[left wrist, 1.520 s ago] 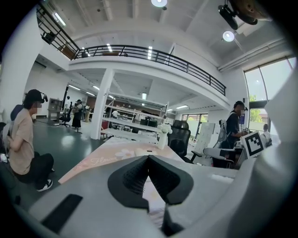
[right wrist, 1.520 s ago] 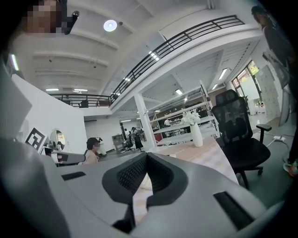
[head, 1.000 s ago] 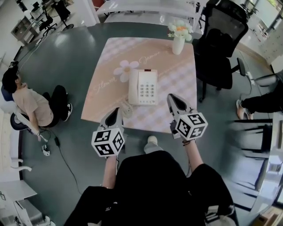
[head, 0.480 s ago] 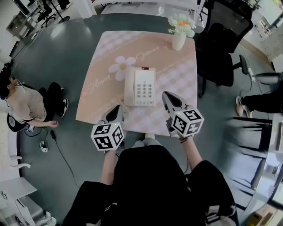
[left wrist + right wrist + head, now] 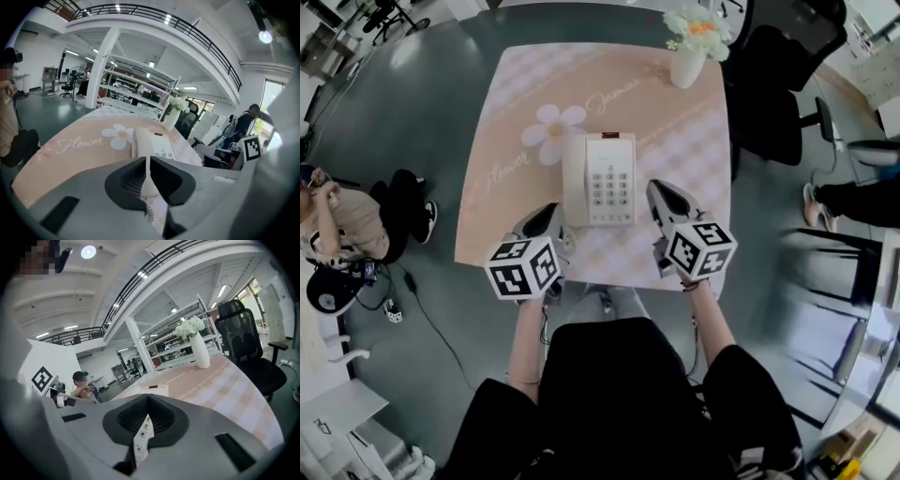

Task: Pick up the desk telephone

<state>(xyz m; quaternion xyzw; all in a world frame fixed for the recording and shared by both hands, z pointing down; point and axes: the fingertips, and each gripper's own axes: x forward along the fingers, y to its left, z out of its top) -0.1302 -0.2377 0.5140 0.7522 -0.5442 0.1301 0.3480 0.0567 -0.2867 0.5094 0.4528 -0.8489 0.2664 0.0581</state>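
A cream desk telephone [image 5: 600,178] with its handset on the left and a keypad lies on the pink tablecloth [image 5: 506,103]. My left gripper [image 5: 552,212] is shut and empty, its tip just off the phone's near-left corner. The right gripper [image 5: 657,190], also shut and empty, sits beside the phone's right edge. In the left gripper view the closed jaws [image 5: 148,164] point at the handset [image 5: 143,143], with the coiled cord [image 5: 149,212] below them. The right gripper view has the shut jaws [image 5: 148,401] in front of the phone [image 5: 154,390], keypad buttons showing beneath.
A white vase of flowers [image 5: 688,58] stands at the table's far right corner. A black office chair [image 5: 778,103] is right of the table. A person [image 5: 342,220] sits on the floor at the left. My legs are at the table's near edge.
Both grippers have moved forward and down towards the telephone and now flank its near end. Their jaws look as shut as before.
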